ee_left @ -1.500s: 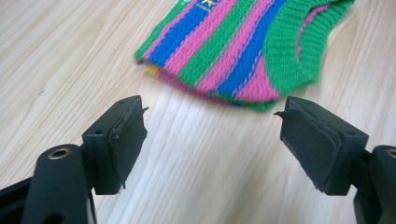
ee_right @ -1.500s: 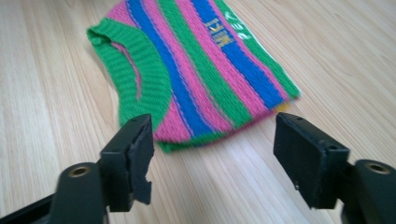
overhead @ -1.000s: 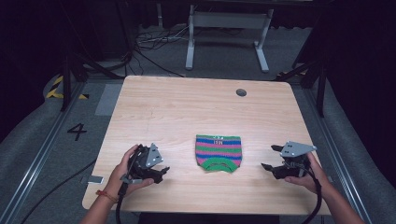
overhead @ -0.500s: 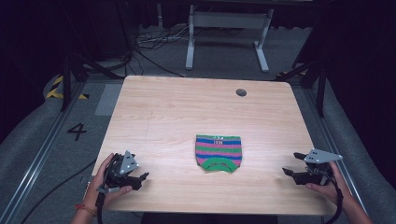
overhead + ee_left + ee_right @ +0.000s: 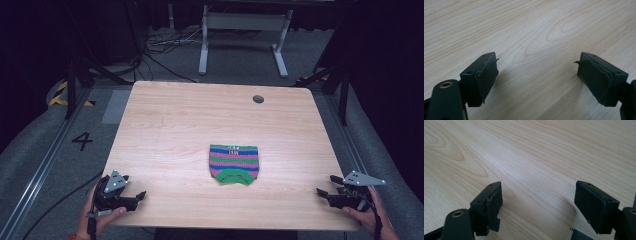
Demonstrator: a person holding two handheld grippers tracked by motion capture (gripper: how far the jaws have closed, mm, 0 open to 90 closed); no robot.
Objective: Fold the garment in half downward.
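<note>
While both grippers sit low at the near corners of the wooden table [image 5: 200, 120], a small striped knitted cap [image 5: 233, 163] lies flat on the wood between them, a little nearer the person's edge than the far one, with its green rim turned toward the person and a small white label near its far edge. Measured from that cap, the left gripper [image 5: 136, 197] is well off to the left and nearer the person, at the table's near left corner, held by the left hand [image 5: 100, 217]; its jaws point across the table toward the cap's side. In the left gripper view [image 5: 537, 72] the two black jaws stand wide apart over bare wood, with nothing between their worn pads. The right gripper [image 5: 322, 192] is well off to the cap's right, also nearer the person, at the near right corner, gripped by the right hand [image 5: 370, 220], jaws pointing back toward the cap. In the right gripper view [image 5: 539, 195] its jaws are likewise spread wide, empty, just above the grain. Far beyond the cap, toward the table's back edge, is a small round dark hole [image 5: 258, 99].
</note>
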